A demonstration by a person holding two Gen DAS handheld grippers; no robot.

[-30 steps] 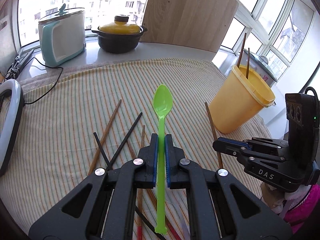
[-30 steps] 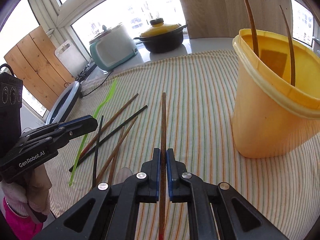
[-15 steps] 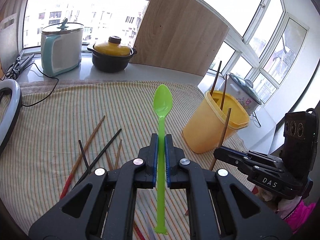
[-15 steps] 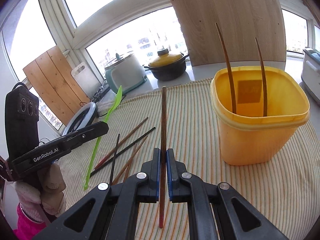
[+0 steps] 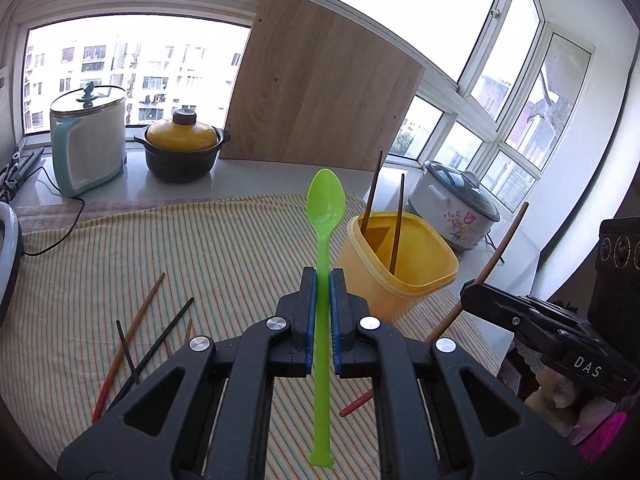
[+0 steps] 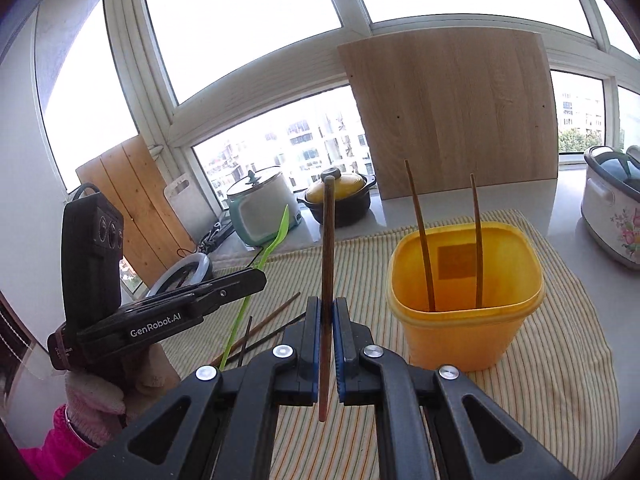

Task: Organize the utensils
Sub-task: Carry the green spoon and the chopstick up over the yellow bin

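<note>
My left gripper (image 5: 322, 276) is shut on a green plastic spoon (image 5: 325, 208), bowl forward, held above the striped cloth and left of the yellow tub (image 5: 400, 264). My right gripper (image 6: 327, 306) is shut on a brown chopstick (image 6: 328, 240), held upright-tilted above the cloth, left of the yellow tub (image 6: 464, 320). The tub holds two brown chopsticks (image 6: 420, 236). Several loose chopsticks (image 5: 132, 340) lie on the cloth at the left. The right gripper also shows in the left wrist view (image 5: 472, 294), and the left gripper in the right wrist view (image 6: 256, 280).
A striped cloth (image 5: 200, 248) covers the table. Behind it stand a teal cooker (image 5: 86, 144), a black pot with yellow lid (image 5: 182, 148), a leaning wooden board (image 5: 320, 80) and a floral rice cooker (image 5: 456, 212). A ring light (image 6: 180, 276) lies at the left.
Both grippers have risen well above the cloth with the spoon and the chopstick still held. The tub now sits lower and nearer the centre in both views.
</note>
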